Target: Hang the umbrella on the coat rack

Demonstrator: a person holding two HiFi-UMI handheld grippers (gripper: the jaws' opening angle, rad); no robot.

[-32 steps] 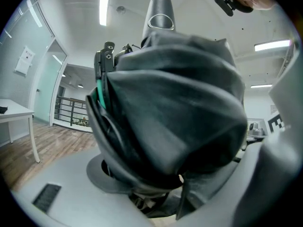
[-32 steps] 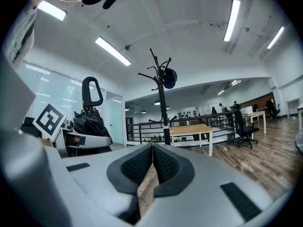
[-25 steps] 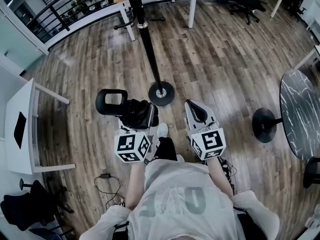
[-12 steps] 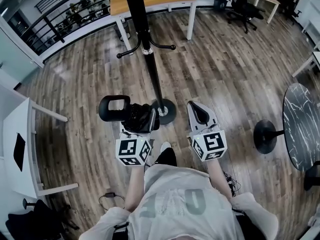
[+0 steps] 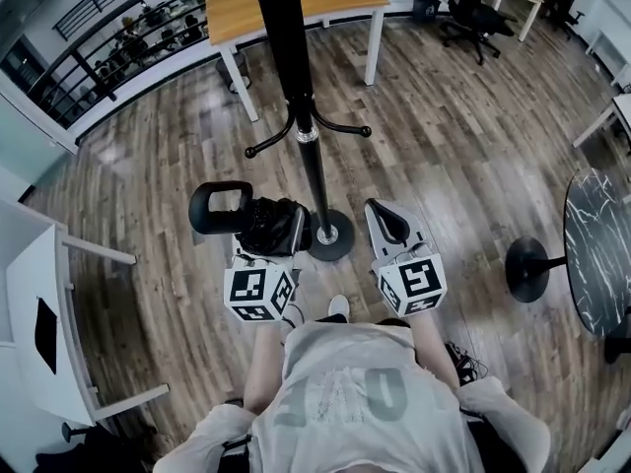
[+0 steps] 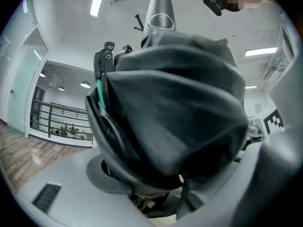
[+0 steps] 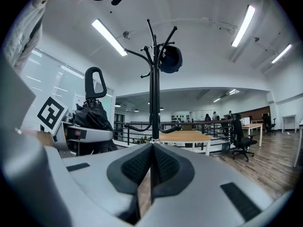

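Note:
A folded black umbrella (image 5: 268,227) with a loop handle (image 5: 217,208) lies crosswise in my left gripper (image 5: 278,227), handle to the left. In the left gripper view its dark fabric (image 6: 175,122) fills the space between the jaws, which are shut on it. The black coat rack (image 5: 312,156) stands right ahead, its round base (image 5: 331,237) between the two grippers. My right gripper (image 5: 381,210) is shut and holds nothing. In the right gripper view the rack (image 7: 153,84) rises beyond the closed jaws (image 7: 151,156), with the umbrella's handle (image 7: 94,82) at the left.
A dark round object (image 7: 170,59) hangs on an upper hook of the rack. A wooden-topped table (image 5: 246,3) stands behind it. A white desk (image 5: 35,294) is at the left, a dark marble round table (image 5: 601,249) and a pedestal base (image 5: 527,269) at the right.
Both grippers and the umbrella have moved forward toward the coat rack. Its base, earlier ahead of the grippers, now lies between them, and its lower hooks are closer.

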